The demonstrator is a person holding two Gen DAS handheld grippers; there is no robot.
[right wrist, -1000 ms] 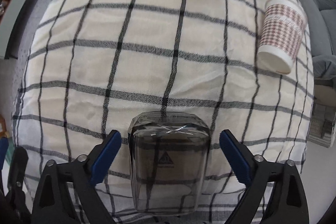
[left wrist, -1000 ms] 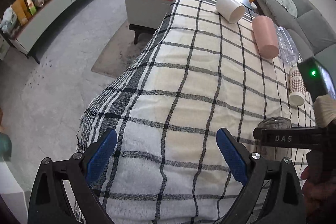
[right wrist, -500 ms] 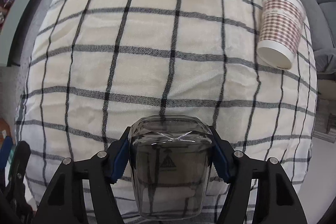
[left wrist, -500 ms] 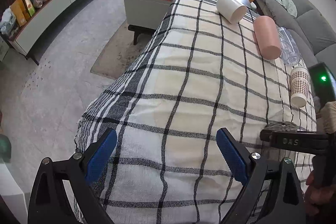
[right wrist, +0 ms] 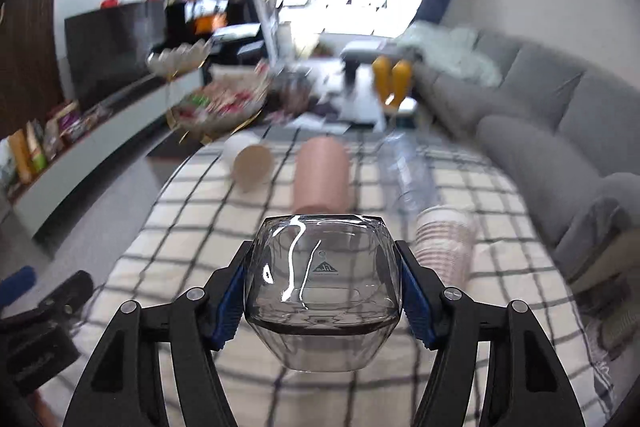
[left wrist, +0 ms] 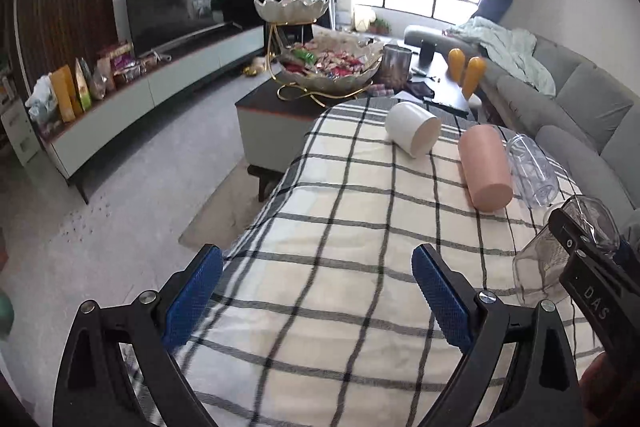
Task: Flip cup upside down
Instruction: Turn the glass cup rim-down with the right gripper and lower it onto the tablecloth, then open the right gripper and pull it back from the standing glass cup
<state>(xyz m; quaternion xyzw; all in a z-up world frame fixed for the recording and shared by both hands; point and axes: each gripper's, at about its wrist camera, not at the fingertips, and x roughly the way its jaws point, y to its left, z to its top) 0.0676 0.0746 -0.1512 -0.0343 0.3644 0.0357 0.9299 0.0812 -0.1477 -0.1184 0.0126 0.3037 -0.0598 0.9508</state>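
Observation:
My right gripper (right wrist: pixel 322 291) is shut on a clear smoky glass cup (right wrist: pixel 322 279) and holds it lifted above the checked cloth (right wrist: pixel 168 243), its base end facing the camera. In the left wrist view the same cup (left wrist: pixel 560 255) shows at the right edge, tilted in the right gripper's jaws. My left gripper (left wrist: pixel 318 295) is open and empty over the near part of the cloth (left wrist: pixel 340 227).
On the cloth lie a white cup (left wrist: pixel 412 133), a pink cup (left wrist: pixel 486 169), a clear plastic cup (left wrist: pixel 532 171) and a patterned paper cup (right wrist: pixel 444 243), all on their sides. A coffee table with a snack bowl (left wrist: pixel 328 63) stands beyond. A grey sofa (left wrist: pixel 580 107) runs along the right.
My right gripper closed on the glass cup and lifted it off the cloth, tilting up so the room shows. The left gripper also tilted up and stayed open.

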